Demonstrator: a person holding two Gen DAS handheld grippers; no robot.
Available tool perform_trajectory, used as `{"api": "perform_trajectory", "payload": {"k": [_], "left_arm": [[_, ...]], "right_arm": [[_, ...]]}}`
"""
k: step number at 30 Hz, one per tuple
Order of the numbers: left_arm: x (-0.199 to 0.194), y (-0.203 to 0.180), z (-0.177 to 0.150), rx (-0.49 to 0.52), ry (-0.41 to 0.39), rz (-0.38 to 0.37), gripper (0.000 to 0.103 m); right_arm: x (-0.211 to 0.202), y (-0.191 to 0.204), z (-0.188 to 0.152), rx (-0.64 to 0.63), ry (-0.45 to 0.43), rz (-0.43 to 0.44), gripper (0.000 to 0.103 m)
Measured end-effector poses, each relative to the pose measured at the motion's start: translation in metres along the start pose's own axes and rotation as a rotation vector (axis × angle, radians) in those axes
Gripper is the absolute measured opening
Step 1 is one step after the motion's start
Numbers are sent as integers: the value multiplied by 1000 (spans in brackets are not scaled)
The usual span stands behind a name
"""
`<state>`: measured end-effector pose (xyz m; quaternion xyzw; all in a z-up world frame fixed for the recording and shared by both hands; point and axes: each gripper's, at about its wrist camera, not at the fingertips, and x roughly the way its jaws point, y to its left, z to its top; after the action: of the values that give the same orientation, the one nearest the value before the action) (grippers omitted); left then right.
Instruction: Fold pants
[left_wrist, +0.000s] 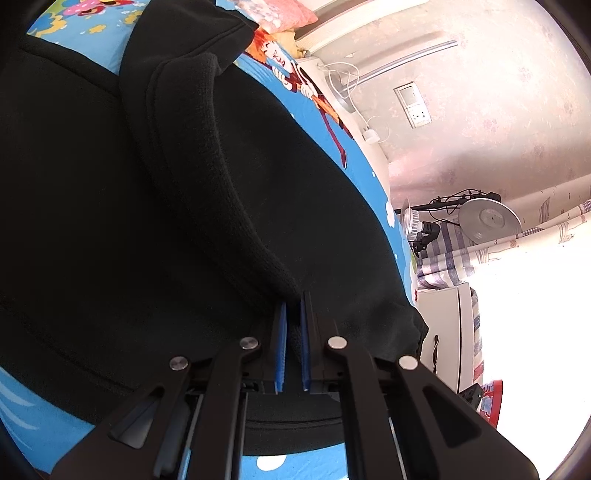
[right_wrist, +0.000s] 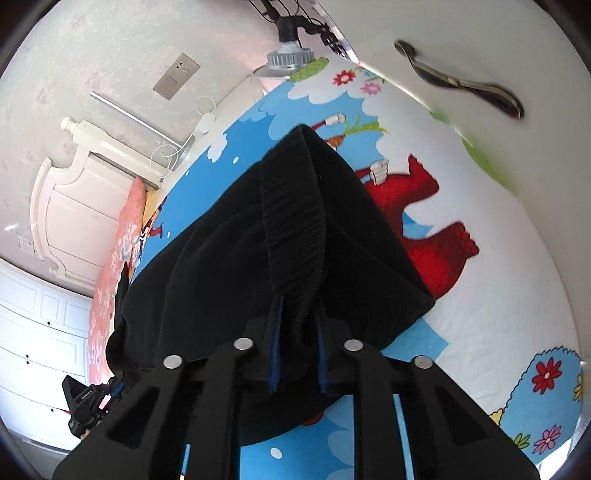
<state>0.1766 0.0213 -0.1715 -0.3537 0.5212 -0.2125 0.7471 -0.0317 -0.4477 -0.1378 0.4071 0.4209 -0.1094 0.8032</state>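
Now | both tools clamp pants edges; bedsheet open beside

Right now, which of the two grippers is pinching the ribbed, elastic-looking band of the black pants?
The right gripper: a ribbed band runs up from its pads. The left gripper clamps a smooth fold of the pants.

Bedroom w/ pale floral wallpaper, wall socket panel, white headboard beside white drawers. Cartoon-print bedsheet in blue, pink pillow at head. Strong daylight at rt, patterned curtain.
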Motion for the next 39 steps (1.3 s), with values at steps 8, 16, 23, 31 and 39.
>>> {"api": "perform_trajectory", "payload": {"k": [8,16,23,31,39], "left_arm": [[-66,-37,-36,100,-87,15,4],[-20,7,-75,77,60,139,15],[-75,-34,-30,264,-214,304,49],[12,-78,3,525,-156,689,73],[-48,-16,-4,237,-233,760,7]], "right_arm": [[-71,32,3,-106,-202,-65,11],[-9,-5,-10,-131,-100,-229,11],[1,4,-17,-223,-138,-337,21],[1,7,-20,-266,-159,-385,25],[0,7,-21,-281,-158,-392,23]]}}
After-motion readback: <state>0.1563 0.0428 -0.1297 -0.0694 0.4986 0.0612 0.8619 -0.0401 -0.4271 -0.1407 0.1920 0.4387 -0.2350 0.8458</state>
